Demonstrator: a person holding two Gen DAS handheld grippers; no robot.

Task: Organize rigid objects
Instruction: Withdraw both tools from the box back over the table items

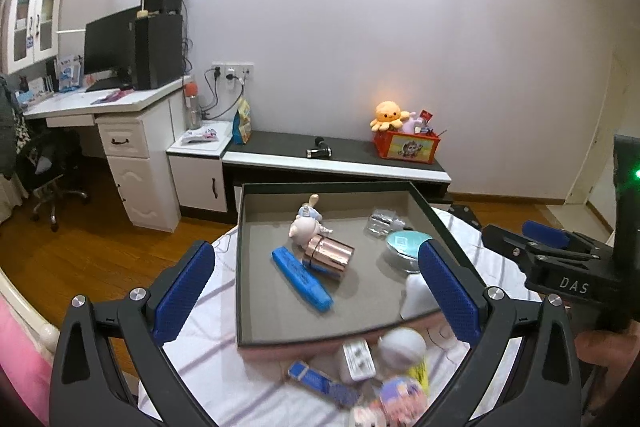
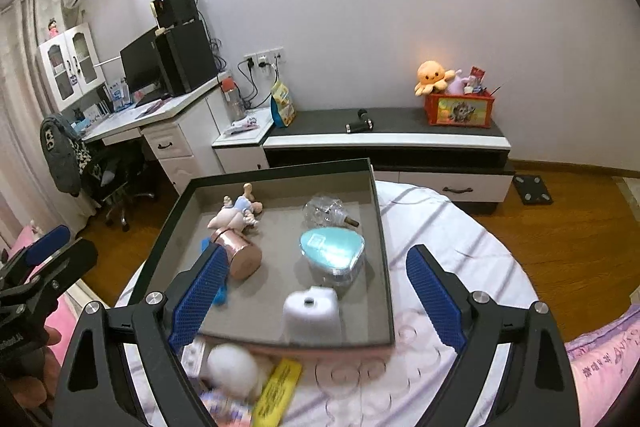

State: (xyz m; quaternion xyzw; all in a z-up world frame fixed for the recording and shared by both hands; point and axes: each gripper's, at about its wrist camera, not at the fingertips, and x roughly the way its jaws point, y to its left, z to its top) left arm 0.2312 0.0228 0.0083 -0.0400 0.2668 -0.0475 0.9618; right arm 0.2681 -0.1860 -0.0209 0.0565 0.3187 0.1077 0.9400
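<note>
Blue-padded, the left gripper [image 1: 316,283] and right gripper [image 2: 312,287] both gape wide and empty above the dark tray [image 1: 240,259]. Inside lie a copper tin [image 1: 330,254], blue case [image 1: 302,279], pig figurine [image 1: 306,227] and teal box [image 2: 332,247]. More toys [image 1: 400,399] sit just beside its near rim.

an orange octopus plush [image 1: 387,114] tops a red toy box [image 1: 406,145] on the low cabinet [image 1: 336,163]; a monitor [image 1: 107,43] stands on the desk [image 1: 100,103].
</note>
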